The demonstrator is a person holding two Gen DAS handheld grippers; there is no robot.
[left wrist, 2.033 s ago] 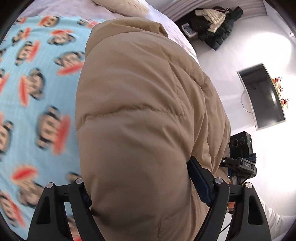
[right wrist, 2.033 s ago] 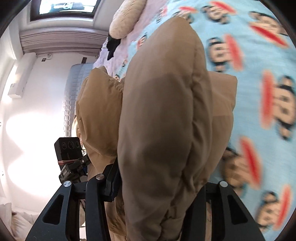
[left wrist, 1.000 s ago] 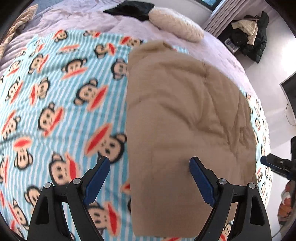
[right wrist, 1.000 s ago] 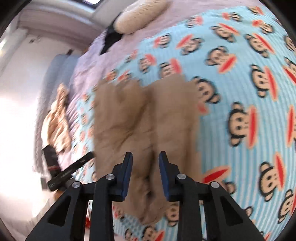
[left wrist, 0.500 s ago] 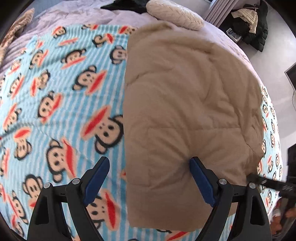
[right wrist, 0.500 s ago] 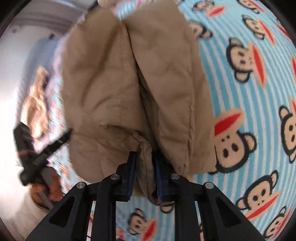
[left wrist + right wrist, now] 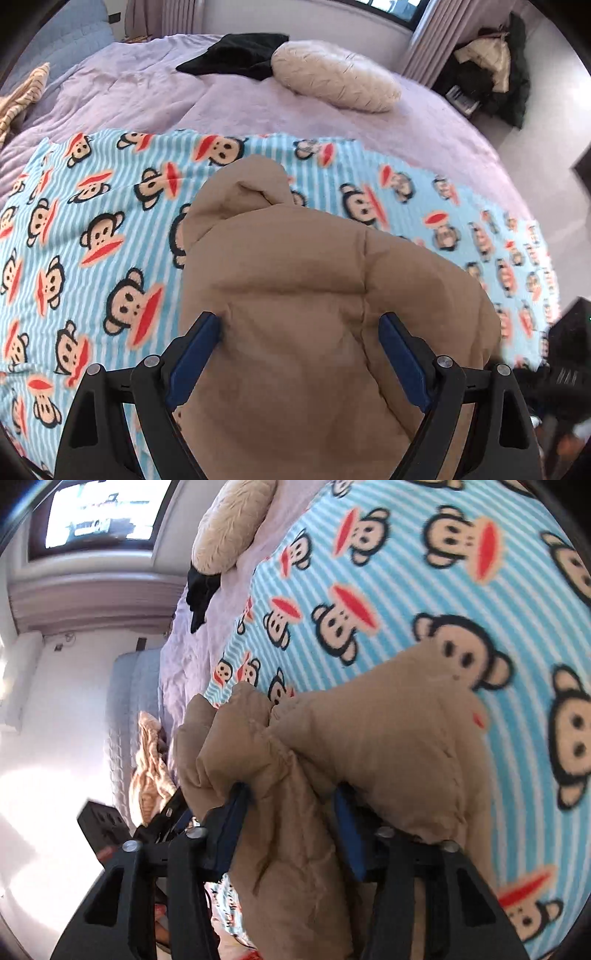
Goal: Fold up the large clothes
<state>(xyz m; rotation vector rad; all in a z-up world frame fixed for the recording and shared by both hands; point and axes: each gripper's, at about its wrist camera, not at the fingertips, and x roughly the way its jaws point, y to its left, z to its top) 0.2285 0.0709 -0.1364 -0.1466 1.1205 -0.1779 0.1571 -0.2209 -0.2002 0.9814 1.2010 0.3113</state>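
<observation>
A puffy tan quilted jacket (image 7: 314,295) lies bunched on a blue striped monkey-print blanket (image 7: 92,229) on the bed. In the left wrist view my left gripper (image 7: 299,332) has its jaws spread wide, with the jacket's near bulk bulging between the blue pads (image 7: 195,343). In the right wrist view my right gripper (image 7: 291,805) pinches a thick fold of the same jacket (image 7: 369,746) between its pads and holds it raised over the blanket (image 7: 424,590).
A lilac bedspread (image 7: 258,107) carries a cream pillow (image 7: 332,74), a black garment (image 7: 236,55) and a striped beige cloth (image 7: 22,88). Dark clothes are piled at the back right (image 7: 487,62). The left gripper shows in the right wrist view (image 7: 110,823).
The right gripper closed on the jacket's fold and lifted it. The left gripper moved in, so the jacket now fills the space between its jaws.
</observation>
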